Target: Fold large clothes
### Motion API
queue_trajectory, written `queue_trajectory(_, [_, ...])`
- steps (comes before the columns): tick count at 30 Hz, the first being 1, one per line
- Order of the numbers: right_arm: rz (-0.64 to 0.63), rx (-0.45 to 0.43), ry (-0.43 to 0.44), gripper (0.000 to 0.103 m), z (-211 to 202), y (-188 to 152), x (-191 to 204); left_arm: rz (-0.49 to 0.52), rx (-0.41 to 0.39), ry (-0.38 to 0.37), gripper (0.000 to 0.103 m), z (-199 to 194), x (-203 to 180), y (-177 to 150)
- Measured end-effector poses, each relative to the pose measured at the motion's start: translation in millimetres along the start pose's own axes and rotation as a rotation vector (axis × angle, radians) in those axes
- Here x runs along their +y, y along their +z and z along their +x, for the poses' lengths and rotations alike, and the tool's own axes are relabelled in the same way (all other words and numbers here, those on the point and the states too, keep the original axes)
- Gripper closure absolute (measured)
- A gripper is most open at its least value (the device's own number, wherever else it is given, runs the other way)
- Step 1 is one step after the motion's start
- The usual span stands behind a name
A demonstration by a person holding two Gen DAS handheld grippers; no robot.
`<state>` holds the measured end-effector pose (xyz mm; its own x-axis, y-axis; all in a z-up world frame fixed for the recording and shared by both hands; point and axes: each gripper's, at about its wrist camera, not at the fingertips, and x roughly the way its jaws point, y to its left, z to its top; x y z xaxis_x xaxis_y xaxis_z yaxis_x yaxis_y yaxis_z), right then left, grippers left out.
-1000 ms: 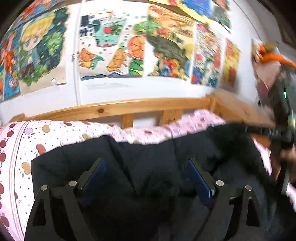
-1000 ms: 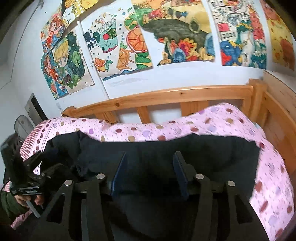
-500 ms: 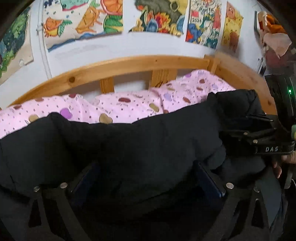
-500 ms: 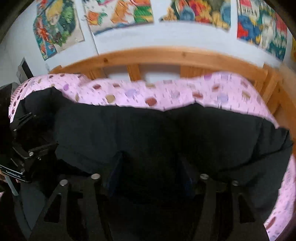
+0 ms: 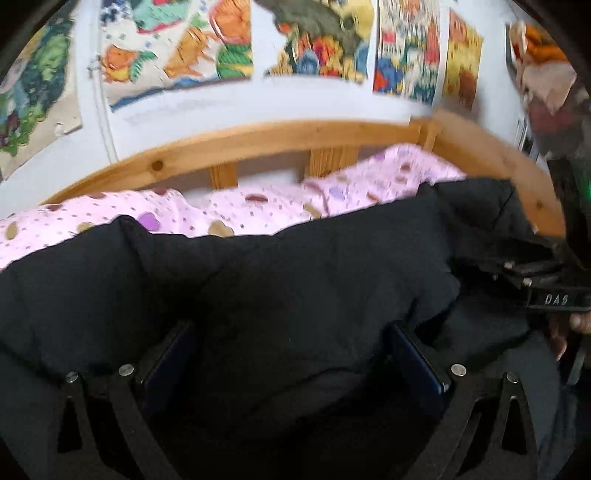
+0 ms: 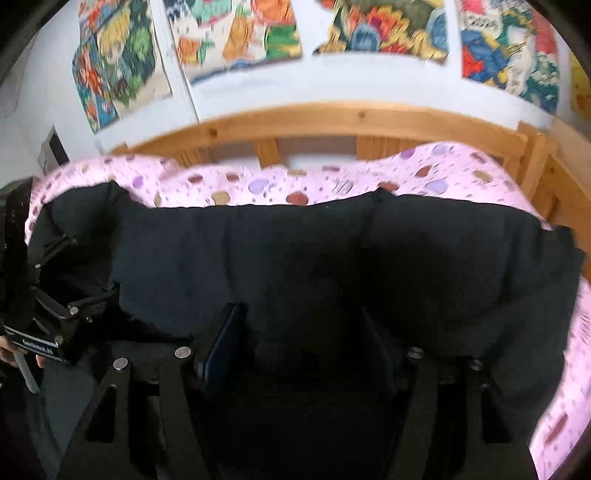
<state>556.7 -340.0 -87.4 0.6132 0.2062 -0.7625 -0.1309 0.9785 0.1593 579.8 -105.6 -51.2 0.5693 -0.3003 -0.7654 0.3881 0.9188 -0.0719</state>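
A large black padded garment (image 5: 295,280) lies across the bed on a pink spotted sheet (image 5: 258,206); it also fills the right wrist view (image 6: 332,251). My left gripper (image 5: 291,354) has its blue-padded fingers set wide apart, with a thick fold of the garment bulging between them. My right gripper (image 6: 303,343) also has garment bunched between its fingers. The right gripper shows in the left wrist view (image 5: 546,288) at the garment's right end. The left gripper shows in the right wrist view (image 6: 55,325) at the garment's left end.
A wooden bed rail (image 5: 258,147) runs behind the sheet, also in the right wrist view (image 6: 332,122), with a corner post (image 6: 535,162) at right. Colourful drawings (image 6: 236,33) hang on the white wall. Clothes (image 5: 543,74) hang at far right.
Both grippers have moved forward and lower over the bed with the garment. The garment's far edge has been carried toward the rail, covering more of the pink sheet.
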Motion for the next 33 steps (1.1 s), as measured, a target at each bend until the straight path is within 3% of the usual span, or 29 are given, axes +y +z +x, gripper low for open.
queue_trajectory(7, [0.089,-0.151,-0.070,0.035,-62,-10,-1,-0.022,-0.173,-0.015,0.000,-71,0,2])
queue_trajectory(9, [0.106,-0.191,-0.076,0.024,-79,-10,1,-0.017,-0.195,0.003,0.000,-90,-5,3])
queue_trajectory(14, [0.120,-0.255,-0.086,0.020,-119,-8,7,-0.043,-0.216,0.038,0.000,-123,-16,-1])
queue_trajectory(17, [0.110,-0.287,-0.101,0.011,-150,-11,15,-0.092,-0.257,0.053,0.000,-153,-19,-3])
queue_trajectory(22, [0.089,-0.340,-0.107,0.011,-205,-18,31,-0.112,-0.321,0.075,0.000,-218,-34,-3])
queue_trajectory(28, [0.044,-0.399,-0.123,0.010,-279,-28,63,-0.070,-0.386,0.078,0.000,-292,-60,-8])
queue_trajectory(33, [0.024,-0.408,-0.117,0.010,-328,-43,89,-0.034,-0.376,0.097,0.000,-340,-85,-20])
